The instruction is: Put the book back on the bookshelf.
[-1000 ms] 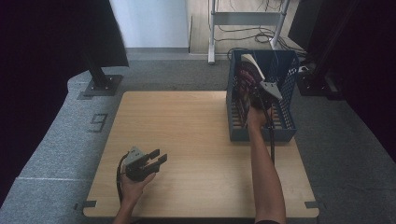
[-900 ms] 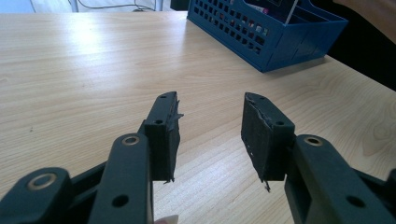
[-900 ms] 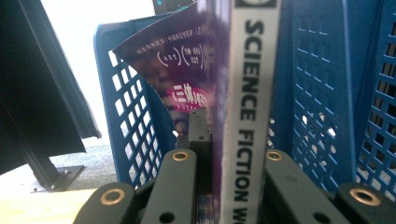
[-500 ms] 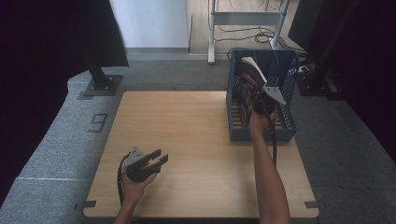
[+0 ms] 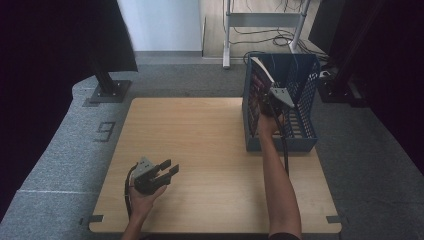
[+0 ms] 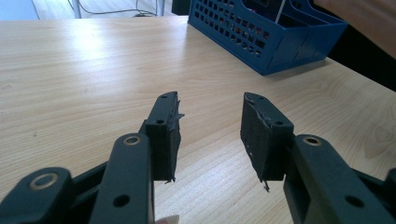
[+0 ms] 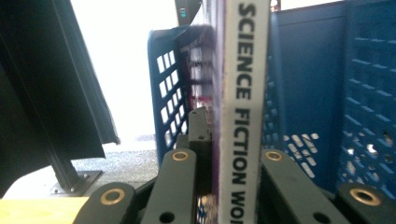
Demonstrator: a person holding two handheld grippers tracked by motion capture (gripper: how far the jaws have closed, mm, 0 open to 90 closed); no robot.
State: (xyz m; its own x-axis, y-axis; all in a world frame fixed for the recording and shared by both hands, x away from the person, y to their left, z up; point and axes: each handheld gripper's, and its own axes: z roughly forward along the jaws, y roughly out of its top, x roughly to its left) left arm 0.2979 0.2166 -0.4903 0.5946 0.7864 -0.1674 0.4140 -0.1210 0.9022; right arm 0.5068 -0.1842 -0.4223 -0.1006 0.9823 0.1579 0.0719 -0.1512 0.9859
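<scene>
Gripping the white-spined "Science Fiction" paperback book (image 7: 243, 116) upright, right gripper (image 5: 270, 102) fingers clamp its spine inside the blue perforated plastic file basket (image 5: 305, 142) at the counter's (image 5: 210, 135) right edge, for slotting; left gripper (image 5: 162, 172) idles near the front-left corner, fingers apart, empty.

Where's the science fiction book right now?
In the high view the book stands upright in the left compartment of the blue file basket at the table's far right, clamped by the right gripper.

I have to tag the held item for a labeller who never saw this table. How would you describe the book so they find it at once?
Find the blue slotted basket at the table's far right. The book stands upright in it, clamped by the right gripper. Its white spine reads SCIENCE FICTION.
</scene>
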